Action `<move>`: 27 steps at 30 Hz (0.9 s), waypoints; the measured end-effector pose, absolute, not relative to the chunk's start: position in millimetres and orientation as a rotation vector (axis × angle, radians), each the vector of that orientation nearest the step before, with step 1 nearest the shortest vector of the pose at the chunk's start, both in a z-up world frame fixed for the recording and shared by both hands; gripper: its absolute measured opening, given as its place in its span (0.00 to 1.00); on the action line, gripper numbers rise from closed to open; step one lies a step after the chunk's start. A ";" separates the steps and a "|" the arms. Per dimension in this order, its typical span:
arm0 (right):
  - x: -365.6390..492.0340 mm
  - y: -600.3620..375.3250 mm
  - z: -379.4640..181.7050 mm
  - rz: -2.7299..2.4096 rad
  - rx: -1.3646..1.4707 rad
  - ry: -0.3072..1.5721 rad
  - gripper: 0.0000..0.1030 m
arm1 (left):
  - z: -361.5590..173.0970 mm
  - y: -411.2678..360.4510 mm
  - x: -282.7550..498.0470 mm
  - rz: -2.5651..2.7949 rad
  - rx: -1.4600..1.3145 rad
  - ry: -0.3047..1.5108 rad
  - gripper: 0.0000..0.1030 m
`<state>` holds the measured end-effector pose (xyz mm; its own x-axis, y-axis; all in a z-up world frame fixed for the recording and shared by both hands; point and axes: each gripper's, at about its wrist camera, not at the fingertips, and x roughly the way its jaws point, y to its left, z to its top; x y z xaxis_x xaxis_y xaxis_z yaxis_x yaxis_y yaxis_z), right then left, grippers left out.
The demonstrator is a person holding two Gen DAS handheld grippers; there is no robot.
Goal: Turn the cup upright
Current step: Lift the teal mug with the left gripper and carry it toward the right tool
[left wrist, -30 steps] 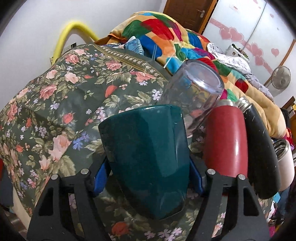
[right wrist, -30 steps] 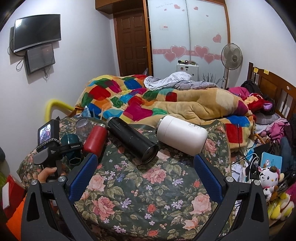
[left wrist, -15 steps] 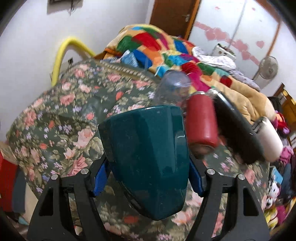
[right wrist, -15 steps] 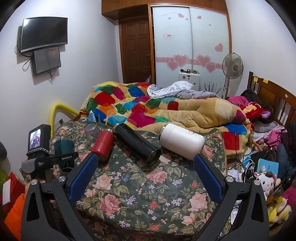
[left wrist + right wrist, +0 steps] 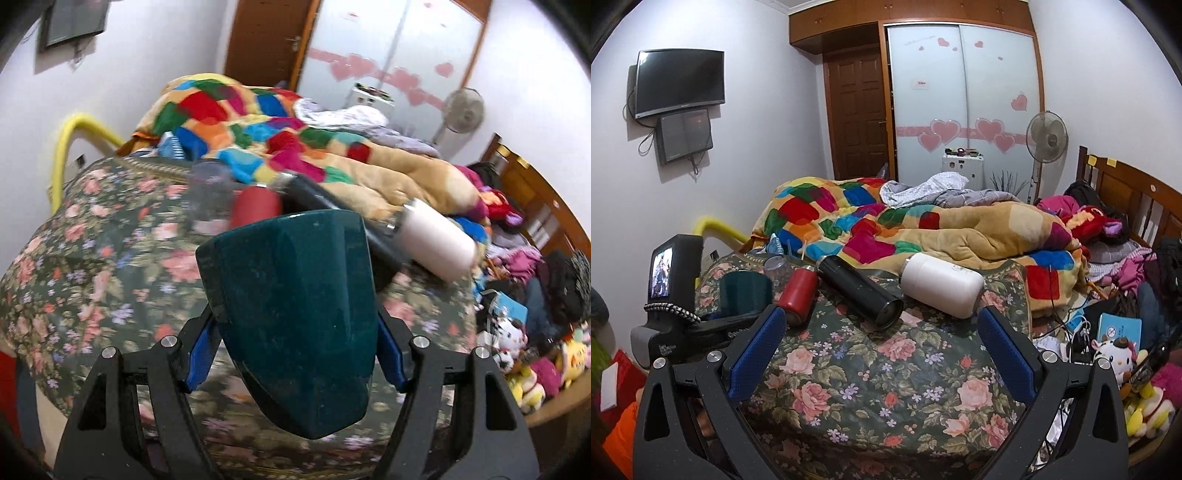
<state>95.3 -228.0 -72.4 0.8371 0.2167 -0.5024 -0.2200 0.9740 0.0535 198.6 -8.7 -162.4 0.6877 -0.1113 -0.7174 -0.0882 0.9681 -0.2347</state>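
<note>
A dark green cup point(image 5: 295, 314) fills the middle of the left wrist view, held between the blue pads of my left gripper point(image 5: 295, 347), which is shut on it. The cup is lifted above the floral tablecloth point(image 5: 110, 258). In the right wrist view the same cup point(image 5: 744, 291) shows at the far left of the table, in the left gripper point(image 5: 716, 325), with its wider end up. My right gripper point(image 5: 881, 354) is open and empty, above the table's near side.
On the table lie a red bottle point(image 5: 798, 295), a black flask point(image 5: 860, 295) and a white bottle point(image 5: 942, 286); a clear glass point(image 5: 775, 266) stands upside down behind them. A bed with a patchwork quilt point(image 5: 886, 229) lies beyond. Toys and clutter point(image 5: 1115, 354) are at the right.
My left gripper has lifted the green cup off the table and pulled back, so the glass and bottles look farther away. The right gripper has risen slightly and stays open.
</note>
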 end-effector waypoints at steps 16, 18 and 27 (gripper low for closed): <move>106.4 -260.7 -91.3 0.172 0.032 0.592 1.00 | -201.8 -114.8 215.6 -0.203 -0.167 0.926 0.70; 107.2 -262.3 -93.4 0.169 0.027 0.600 1.00 | -213.5 -119.0 218.9 -0.204 -0.140 0.956 0.70; 114.3 -264.1 -102.6 0.173 0.025 0.638 1.00 | -246.0 -114.7 225.4 -0.189 -0.135 1.032 0.70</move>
